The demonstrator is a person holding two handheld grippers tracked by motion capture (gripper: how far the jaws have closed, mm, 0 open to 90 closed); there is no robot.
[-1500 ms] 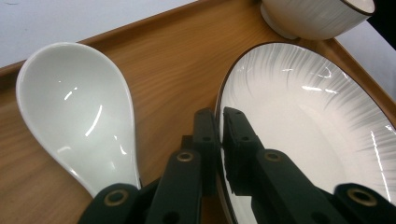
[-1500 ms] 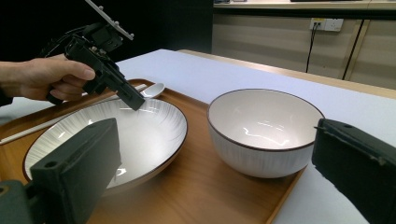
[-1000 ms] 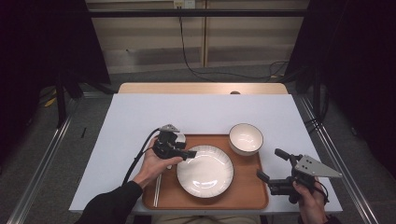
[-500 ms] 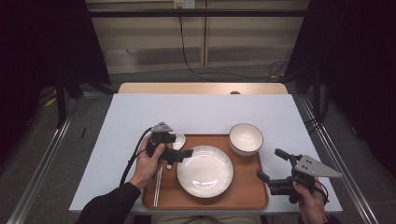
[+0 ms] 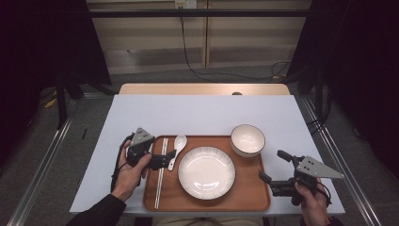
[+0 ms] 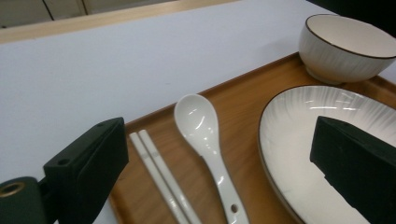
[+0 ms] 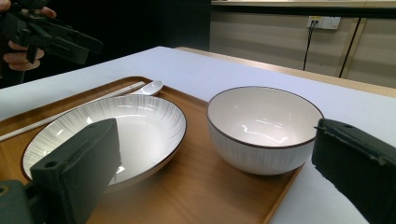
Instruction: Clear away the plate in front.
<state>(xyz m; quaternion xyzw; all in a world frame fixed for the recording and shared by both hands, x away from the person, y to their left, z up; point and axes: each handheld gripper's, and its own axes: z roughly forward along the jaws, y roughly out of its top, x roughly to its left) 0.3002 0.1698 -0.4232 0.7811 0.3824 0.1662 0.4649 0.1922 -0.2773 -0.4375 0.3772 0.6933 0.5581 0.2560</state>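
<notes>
No readable text, labels, brands or numbers on the tableware, tray or table

Glossy white ceramic spoon (image 6: 205, 140) – smooth, matt wooden tray (image 6: 243, 100).

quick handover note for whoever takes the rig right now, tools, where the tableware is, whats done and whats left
Left tool: open, holding nothing; jaws have just been opening, over the spoon at the tray's left.
Right tool: open, holding nothing, off the tray's right edge, facing the bowl.
Tray: chopsticks along the left side, spoon beside them, plate in the middle, bowl at the far right corner.
Done: spoon lies on the tray, free of the jaws.
Left: probably pull the left tool clear; the bowl looks like the right tool's next item.
</notes>
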